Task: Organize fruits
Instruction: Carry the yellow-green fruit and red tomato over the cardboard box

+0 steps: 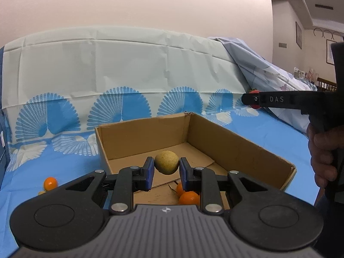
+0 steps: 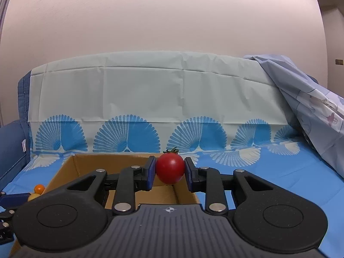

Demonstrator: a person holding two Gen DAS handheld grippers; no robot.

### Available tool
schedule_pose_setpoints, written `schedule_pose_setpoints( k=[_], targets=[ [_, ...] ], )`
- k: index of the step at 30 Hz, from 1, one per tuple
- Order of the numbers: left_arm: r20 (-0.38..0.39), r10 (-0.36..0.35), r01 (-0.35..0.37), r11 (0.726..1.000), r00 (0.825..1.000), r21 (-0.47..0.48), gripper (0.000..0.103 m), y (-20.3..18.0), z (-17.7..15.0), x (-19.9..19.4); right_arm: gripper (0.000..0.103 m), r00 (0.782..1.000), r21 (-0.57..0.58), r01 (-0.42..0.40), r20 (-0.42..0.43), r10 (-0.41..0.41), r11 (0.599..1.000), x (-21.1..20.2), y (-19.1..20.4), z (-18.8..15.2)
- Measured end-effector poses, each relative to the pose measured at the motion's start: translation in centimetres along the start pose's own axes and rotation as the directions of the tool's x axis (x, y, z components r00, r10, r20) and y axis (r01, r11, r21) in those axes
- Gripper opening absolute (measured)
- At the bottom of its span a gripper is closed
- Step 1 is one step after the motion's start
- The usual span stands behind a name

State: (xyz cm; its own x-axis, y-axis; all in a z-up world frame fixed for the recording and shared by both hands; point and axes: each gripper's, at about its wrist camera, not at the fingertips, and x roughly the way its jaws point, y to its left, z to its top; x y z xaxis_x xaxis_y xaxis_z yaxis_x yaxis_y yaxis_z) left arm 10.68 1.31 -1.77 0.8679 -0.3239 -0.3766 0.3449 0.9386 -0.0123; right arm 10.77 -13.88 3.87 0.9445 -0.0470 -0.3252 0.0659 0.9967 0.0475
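The left tongs (image 1: 166, 168) are clenched on a small round tan-yellow fruit (image 1: 166, 162) with a rough, speckled skin, its blue pads pressing on either side. The fruit hangs over the open cardboard box (image 1: 236, 146), whose flaps lie flat on its floor. Two oranges (image 1: 189, 197) sit touching one another in the near part of the box, partly hidden behind the tongs' linkage. Outside the box, to its left on the blue patterned sheet (image 1: 64, 167), lies another small orange (image 1: 50, 183) with a yellowish fruit (image 1: 41, 193) just beside it, mostly cut off from sight.

The right tongs (image 2: 169, 171) are clenched on a red cherry tomato (image 2: 169, 168) with a green stem on top, held above the box's right wall (image 2: 185, 193). In the left wrist view the same tongs reach in from the right, gripped by a hand (image 1: 322, 157), and the letters "DAS" (image 1: 276, 99) read in raised type along the finger; the red tomato peeps out behind it.

A pale cloth (image 2: 150, 90) printed with blue fan shapes covers the upright back behind the sheet, and a light blue fabric (image 2: 311, 111) is draped at the right.
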Motion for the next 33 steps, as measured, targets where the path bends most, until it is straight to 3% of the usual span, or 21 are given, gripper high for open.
schedule_pose_setpoints(
  k=[33],
  targets=[
    [-0.038, -0.004, 0.003, 1.0, 0.999, -0.011, 0.028, -0.6, -0.3, 2.0, 0.03, 1.0, -0.038, -0.023, -0.015, 0.022, 0.999, 0.8, 1.4, -0.4]
  ],
)
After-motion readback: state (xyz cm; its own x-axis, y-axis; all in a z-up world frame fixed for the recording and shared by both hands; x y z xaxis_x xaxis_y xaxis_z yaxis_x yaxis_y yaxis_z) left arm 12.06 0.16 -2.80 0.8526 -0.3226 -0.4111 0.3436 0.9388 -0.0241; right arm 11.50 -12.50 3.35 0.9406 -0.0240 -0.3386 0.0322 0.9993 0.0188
